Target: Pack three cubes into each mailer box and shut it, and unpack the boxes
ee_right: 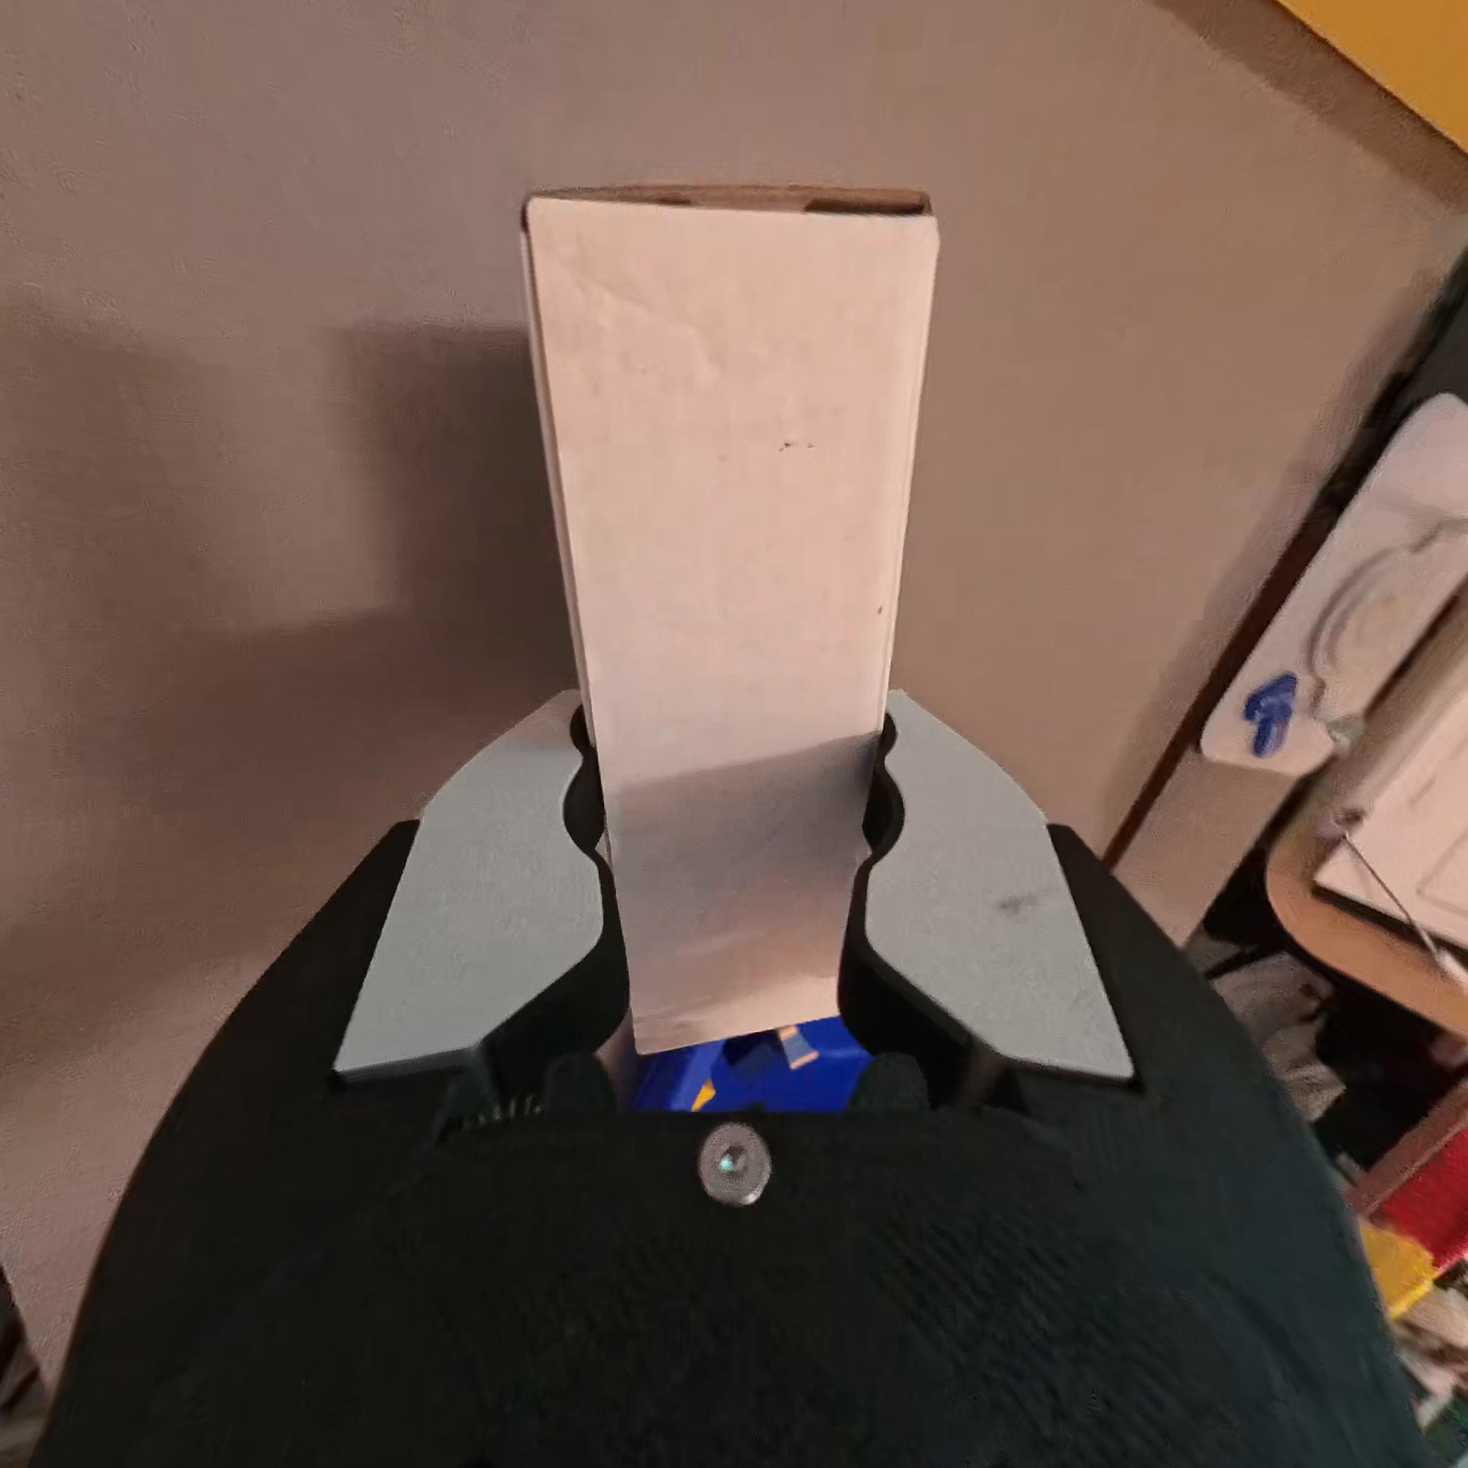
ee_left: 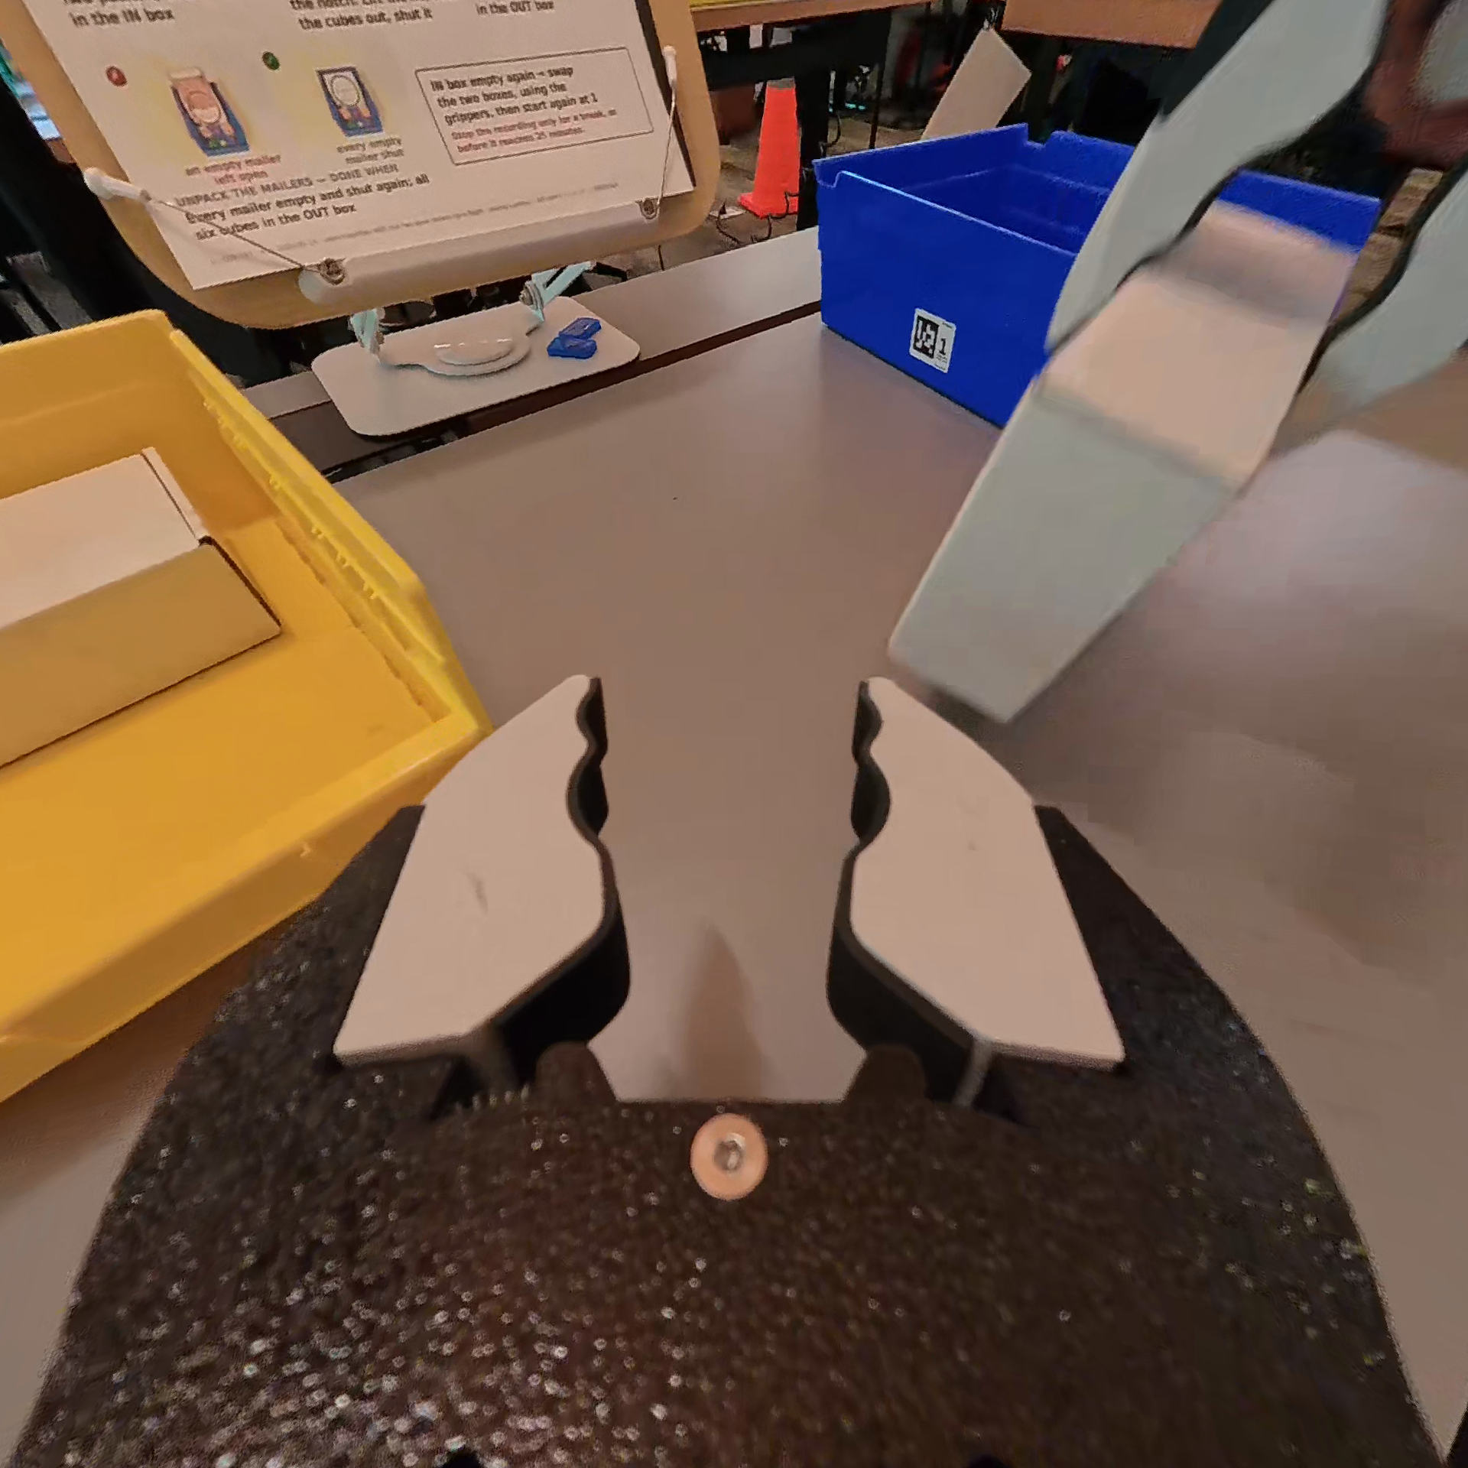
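Right tongs [ee_right: 731,715] clamp a closed white mailer box [ee_right: 731,492].

Left hand-held gripper [ee_left: 727,735] hovers level, jaws spread; right hand-held gripper [ee_right: 731,739] points downward, jaws clamped.

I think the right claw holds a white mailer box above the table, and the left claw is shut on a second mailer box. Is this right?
Not quite. The right claw does hold the white mailer box above the table, but the left wrist view shows the left claw open and empty. The second mailer box lies in the yellow bin.
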Demonstrator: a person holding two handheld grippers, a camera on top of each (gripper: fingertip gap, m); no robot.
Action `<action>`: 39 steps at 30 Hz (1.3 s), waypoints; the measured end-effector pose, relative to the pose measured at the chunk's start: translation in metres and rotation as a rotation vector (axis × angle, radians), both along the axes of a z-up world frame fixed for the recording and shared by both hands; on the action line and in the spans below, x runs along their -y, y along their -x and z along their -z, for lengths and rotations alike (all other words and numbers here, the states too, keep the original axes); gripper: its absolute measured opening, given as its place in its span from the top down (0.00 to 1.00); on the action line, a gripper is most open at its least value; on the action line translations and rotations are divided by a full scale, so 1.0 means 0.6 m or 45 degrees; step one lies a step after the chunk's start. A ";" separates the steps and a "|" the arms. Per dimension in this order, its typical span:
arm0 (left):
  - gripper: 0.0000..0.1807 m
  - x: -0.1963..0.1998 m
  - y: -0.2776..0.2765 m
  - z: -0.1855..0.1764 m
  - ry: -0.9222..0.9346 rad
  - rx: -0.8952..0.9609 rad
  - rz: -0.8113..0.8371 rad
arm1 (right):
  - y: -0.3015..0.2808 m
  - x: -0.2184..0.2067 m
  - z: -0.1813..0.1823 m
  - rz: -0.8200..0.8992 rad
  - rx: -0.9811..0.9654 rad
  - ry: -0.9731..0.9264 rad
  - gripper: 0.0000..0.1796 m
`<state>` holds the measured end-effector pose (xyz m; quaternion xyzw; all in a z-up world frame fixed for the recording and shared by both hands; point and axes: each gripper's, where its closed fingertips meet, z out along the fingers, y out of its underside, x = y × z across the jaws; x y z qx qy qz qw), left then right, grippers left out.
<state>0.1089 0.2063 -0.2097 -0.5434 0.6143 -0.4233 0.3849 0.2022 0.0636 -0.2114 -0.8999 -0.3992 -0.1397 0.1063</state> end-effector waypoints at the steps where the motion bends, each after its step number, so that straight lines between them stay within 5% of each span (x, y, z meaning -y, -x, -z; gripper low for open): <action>1: 0.68 -0.002 0.000 0.002 0.000 -0.006 -0.007 | -0.018 0.011 -0.024 0.046 0.011 -0.052 0.64; 7: 0.66 0.000 -0.004 0.020 -0.078 -0.061 -0.001 | -0.208 0.104 -0.165 0.410 0.307 -0.364 0.64; 11: 0.63 0.013 -0.009 0.020 -0.066 -0.054 0.024 | -0.352 0.149 -0.190 0.620 0.538 -0.520 0.64; 20: 0.63 0.028 -0.018 0.031 -0.025 -0.064 0.063 | -0.533 0.178 -0.078 0.794 0.754 -0.549 0.64; 35: 0.62 0.051 -0.032 0.078 0.000 -0.172 0.120 | -0.582 0.194 0.059 0.536 1.003 -0.477 0.64; 39: 0.62 0.060 -0.036 0.081 -0.001 -0.184 0.141 | -0.570 0.193 0.081 0.525 0.849 -0.410 0.64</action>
